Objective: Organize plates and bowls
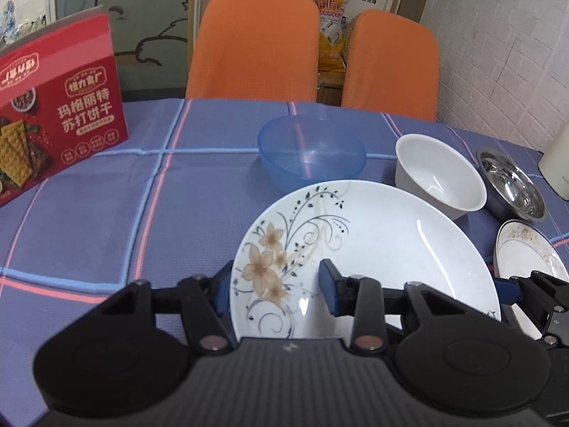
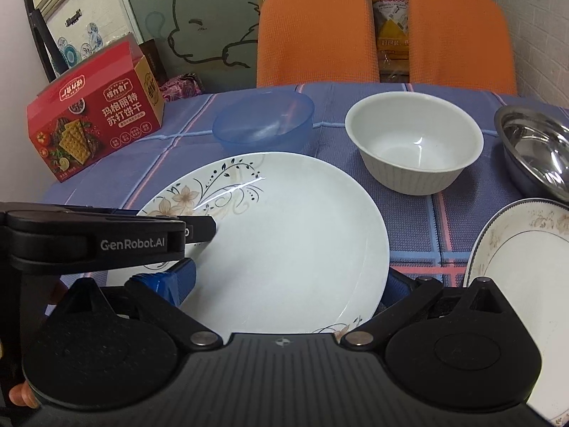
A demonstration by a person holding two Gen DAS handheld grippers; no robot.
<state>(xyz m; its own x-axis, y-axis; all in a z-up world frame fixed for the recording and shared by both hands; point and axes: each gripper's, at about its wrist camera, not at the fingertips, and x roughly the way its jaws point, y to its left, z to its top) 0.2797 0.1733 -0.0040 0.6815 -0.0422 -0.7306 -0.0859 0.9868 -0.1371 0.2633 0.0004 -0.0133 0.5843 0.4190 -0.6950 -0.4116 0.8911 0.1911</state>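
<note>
A large white plate with a flower pattern lies on the blue checked tablecloth. My left gripper straddles its left rim, one finger outside and one on the plate face; whether it is clamped is unclear. My right gripper is open, its fingers spread around the plate's near edge. Behind the plate are a blue plastic bowl, a white ceramic bowl and a steel bowl. A smaller patterned plate lies at the right.
A red cracker box stands at the table's left. Two orange chairs stand behind the far edge. A cream jug stands at the far right by the wall.
</note>
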